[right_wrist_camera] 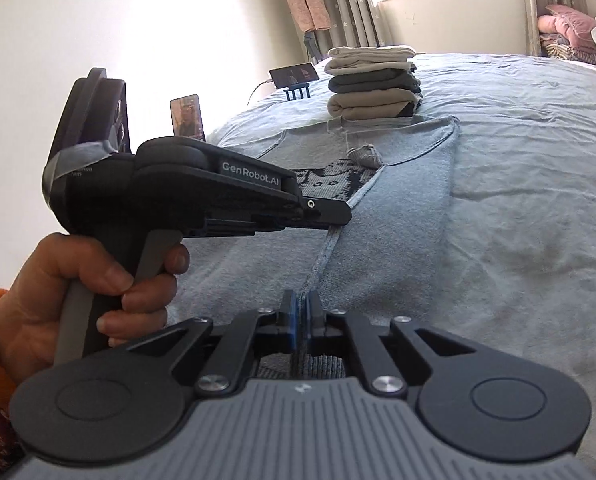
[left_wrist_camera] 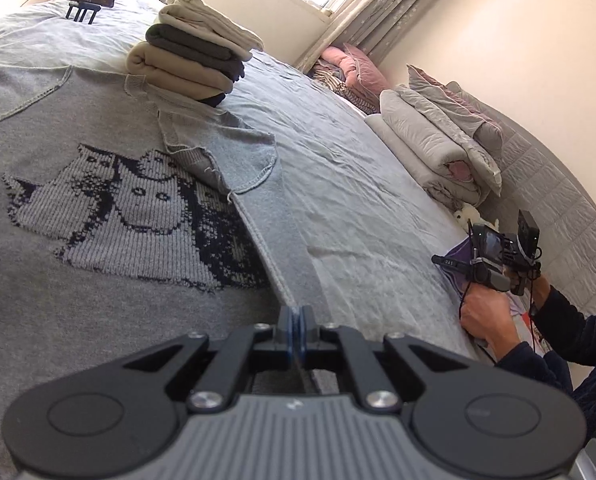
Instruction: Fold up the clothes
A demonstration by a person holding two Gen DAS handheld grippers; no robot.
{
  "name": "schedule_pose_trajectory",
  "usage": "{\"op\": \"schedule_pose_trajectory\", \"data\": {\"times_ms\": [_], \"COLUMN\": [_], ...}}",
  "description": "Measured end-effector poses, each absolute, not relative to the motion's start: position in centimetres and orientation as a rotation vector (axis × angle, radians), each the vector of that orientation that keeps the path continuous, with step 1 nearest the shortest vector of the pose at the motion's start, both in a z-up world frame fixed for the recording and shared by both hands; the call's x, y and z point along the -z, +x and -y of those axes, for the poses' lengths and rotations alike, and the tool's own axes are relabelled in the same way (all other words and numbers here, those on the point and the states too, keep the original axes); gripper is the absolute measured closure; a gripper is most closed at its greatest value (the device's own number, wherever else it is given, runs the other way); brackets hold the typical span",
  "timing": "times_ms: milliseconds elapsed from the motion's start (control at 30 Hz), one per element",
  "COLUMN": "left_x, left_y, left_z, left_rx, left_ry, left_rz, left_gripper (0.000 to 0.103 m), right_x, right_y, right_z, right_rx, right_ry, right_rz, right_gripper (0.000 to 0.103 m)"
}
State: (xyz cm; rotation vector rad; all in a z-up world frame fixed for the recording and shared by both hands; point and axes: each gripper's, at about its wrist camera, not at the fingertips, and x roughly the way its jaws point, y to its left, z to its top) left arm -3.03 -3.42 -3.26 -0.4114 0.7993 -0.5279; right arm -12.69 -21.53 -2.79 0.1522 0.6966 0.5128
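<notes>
A grey knitted sweater (left_wrist_camera: 97,208) with a dark cartoon pattern lies spread on the bed, one side folded in over the body. My left gripper (left_wrist_camera: 296,316) is shut on the sweater's folded edge, which runs away from the jaws toward the collar. In the right wrist view the sweater (right_wrist_camera: 410,184) stretches ahead, and my right gripper (right_wrist_camera: 300,308) is shut on the same edge, lifted as a taut strip. The left gripper (right_wrist_camera: 344,216), held by a hand with an orange cuff, pinches that strip a little farther along.
A stack of folded clothes (left_wrist_camera: 193,52) (right_wrist_camera: 372,84) stands beyond the collar. Phones on stands (right_wrist_camera: 293,76) (right_wrist_camera: 185,116) sit at the bed's far side. Folded bedding (left_wrist_camera: 438,136) lines the headboard. Another person's hand (left_wrist_camera: 482,312) holds a separate gripper device (left_wrist_camera: 494,256) at the bed's right edge.
</notes>
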Motion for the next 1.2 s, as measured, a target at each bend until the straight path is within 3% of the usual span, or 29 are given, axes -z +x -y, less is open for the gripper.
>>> {"op": "schedule_pose_trajectory", "data": {"times_ms": [33,167,433,700,800,867,1200], "left_x": [3.6,4.3,3.8,5.3,5.7,5.5,4.3], "left_y": [-2.8,-2.2,-3.1,-4.1,-4.3,-4.1,-1.2], "left_z": [3.1,2.3,2.0,3.3,3.4,2.6,-1.9], "left_rx": [0.514,0.498,0.617,0.705,0.725,0.704,0.527], "left_ry": [-0.401,-0.400,-0.366,-0.185,-0.137,-0.163,-0.291], "left_rz": [-0.815,-0.840,-0.781,-0.863,-0.883,-0.870,-0.748], "left_gripper": [0.098,0.078,0.077,0.074,0.073,0.070,0.056], "right_x": [3.1,3.3,4.1,4.9,4.2,3.6,3.1], "right_y": [-12.6,-13.3,-14.9,-15.9,-16.3,-16.2,-6.2], "right_z": [21.3,21.7,24.3,24.0,23.5,23.2,22.4], "right_rx": [-0.524,-0.537,-0.432,-0.424,-0.434,-0.441,-0.410], "right_ry": [0.164,0.206,0.218,0.167,0.141,0.123,0.143], "right_rz": [-0.713,-0.710,-0.716,-0.793,-0.792,-0.770,-0.706], "right_gripper": [0.089,0.088,0.087,0.086,0.070,0.068,0.068]}}
